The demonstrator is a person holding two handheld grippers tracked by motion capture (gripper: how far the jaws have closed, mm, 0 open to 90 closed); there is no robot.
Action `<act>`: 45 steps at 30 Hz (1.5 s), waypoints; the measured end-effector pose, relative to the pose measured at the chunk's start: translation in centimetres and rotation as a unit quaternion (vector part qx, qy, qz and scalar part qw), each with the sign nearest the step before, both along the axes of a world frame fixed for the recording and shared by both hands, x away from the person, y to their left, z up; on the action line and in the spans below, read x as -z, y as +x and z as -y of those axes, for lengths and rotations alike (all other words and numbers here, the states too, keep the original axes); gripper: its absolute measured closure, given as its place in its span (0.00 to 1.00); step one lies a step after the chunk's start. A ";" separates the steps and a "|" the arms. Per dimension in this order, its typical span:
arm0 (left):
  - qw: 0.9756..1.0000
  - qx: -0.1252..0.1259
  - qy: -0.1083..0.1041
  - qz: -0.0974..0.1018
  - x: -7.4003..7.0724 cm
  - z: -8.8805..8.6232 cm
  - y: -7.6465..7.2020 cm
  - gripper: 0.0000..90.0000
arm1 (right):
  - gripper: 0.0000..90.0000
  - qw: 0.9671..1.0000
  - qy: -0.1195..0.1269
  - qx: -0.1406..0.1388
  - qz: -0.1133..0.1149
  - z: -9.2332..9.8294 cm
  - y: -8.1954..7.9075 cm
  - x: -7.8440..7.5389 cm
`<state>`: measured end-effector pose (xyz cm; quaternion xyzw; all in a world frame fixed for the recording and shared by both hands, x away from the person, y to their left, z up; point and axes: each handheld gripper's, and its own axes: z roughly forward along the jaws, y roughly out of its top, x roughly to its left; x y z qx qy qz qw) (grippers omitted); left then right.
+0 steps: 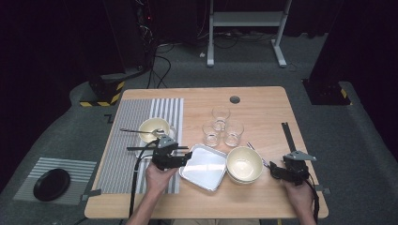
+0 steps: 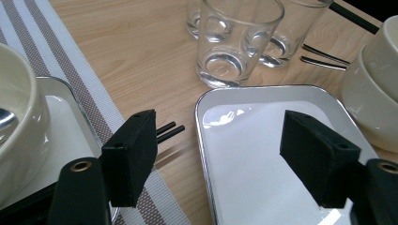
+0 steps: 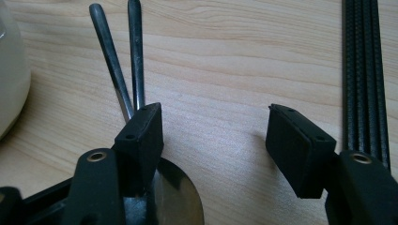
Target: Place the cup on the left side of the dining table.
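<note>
Two surfaces: we see a wooden table (image 1: pixel 263 105) on grey carpet.
Left gripper (image 2: pixel 220 154): wide open, empty, over our tray (image 2: pixel 244 154).
Right gripper (image 3: pixel 213 140): wide open, empty.

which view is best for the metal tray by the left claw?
Left gripper view: the tray sits close, rim and white floor sharp between the open left claw. High view shows the whole tray, small. Right gripper view shows table.

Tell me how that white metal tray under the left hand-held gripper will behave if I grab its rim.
The tray looks thin and shallow, so probably light and stiff. Its glossy rim may slip between the pads. Pushed, it would likely slide into the stacked bowls.
</note>
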<state>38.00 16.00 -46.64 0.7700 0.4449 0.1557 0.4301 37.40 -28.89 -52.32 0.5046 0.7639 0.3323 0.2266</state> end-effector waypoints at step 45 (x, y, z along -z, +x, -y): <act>1.000 0.018 -0.008 -0.008 -0.2 2.6 1.9 0.35 | 0.41 1.000 0.001 0.002 -0.003 -0.1 0.0 -0.1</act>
